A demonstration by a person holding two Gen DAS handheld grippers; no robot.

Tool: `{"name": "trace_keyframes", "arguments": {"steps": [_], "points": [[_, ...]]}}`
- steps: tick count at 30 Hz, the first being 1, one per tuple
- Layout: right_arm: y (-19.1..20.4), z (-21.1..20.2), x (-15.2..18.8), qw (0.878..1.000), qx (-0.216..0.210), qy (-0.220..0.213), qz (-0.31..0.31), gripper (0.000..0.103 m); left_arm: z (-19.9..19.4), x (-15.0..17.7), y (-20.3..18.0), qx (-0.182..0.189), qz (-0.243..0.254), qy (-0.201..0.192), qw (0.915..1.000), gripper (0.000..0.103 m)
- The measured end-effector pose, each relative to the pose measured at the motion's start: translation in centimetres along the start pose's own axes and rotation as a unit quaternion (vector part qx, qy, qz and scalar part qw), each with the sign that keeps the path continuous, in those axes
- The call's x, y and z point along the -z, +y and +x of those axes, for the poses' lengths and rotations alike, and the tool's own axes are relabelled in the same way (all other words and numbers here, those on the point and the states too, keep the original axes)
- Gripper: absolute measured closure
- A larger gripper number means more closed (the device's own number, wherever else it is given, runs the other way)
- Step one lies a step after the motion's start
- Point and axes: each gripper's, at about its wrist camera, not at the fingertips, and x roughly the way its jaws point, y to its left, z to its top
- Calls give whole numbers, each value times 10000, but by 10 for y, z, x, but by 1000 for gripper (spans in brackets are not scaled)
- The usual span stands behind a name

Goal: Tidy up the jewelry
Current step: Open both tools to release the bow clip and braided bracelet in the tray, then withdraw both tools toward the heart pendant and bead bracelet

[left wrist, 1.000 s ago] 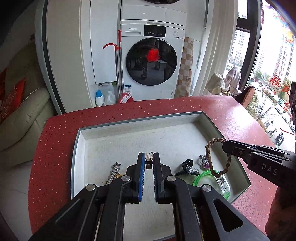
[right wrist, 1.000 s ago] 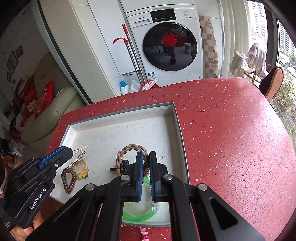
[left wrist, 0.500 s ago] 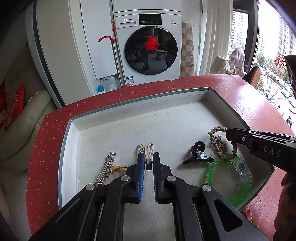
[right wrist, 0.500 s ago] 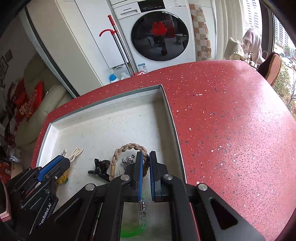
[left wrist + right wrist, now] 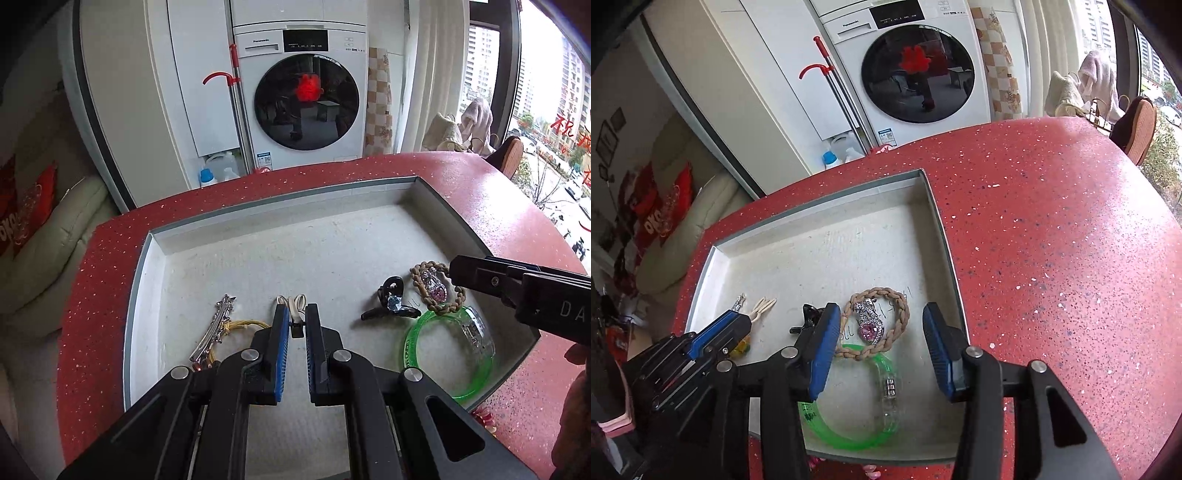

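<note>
A grey tray (image 5: 280,229) (image 5: 827,218) is set into the red counter. My left gripper (image 5: 295,321) is shut on a small cream hair clip (image 5: 293,306), low over the tray floor. My right gripper (image 5: 879,332) is open above a braided tan bracelet (image 5: 897,317) (image 5: 436,306), which lies in the tray around a pink crystal brooch (image 5: 870,326) (image 5: 434,288). A green bangle (image 5: 849,424) (image 5: 443,354) lies nearest me. A black hair claw (image 5: 391,299) (image 5: 807,317) sits left of the bracelet.
A silver hair clip (image 5: 216,328) and yellow cord (image 5: 243,325) lie at the tray's left. The red counter (image 5: 1052,258) spreads to the right. A washing machine (image 5: 306,92), a mop and a sofa stand beyond.
My right gripper has opened and let go of the braided bracelet, which now lies in the tray. My left gripper has come lower with the cream clip.
</note>
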Motion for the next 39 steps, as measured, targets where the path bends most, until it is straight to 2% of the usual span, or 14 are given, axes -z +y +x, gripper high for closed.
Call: {"name": "trace_keyframes", "arguments": {"steps": [9,22,30,31,32,33,34,39], "points": [[2,-24,14,9999,-98,-134,48,50,-10,7,6,-49,-148,30,9999,76],[15,-54,29,9994,-225,-250,-60,50,-42,11,18,-26,-349,-185,9992,76],[14,-67,40,9994,-227,-273,-24,50,-51,21,27,-34,-466,-130,9988,76],[14,-67,41,9994,-223,-273,-28,50,-53,22,28,-39,-475,-126,9988,62],[13,-68,42,9994,-219,-279,-28,50,-55,24,29,-55,-496,-121,9987,8],[13,-69,43,9994,-220,-283,-27,50,-58,26,31,-172,-544,-139,9983,0],[13,-70,45,9994,-218,-286,-24,50,-63,28,31,-262,-557,-338,9975,0],[13,-77,55,9995,-183,-257,-53,50,-75,37,32,-313,-476,-483,9972,0]]}}
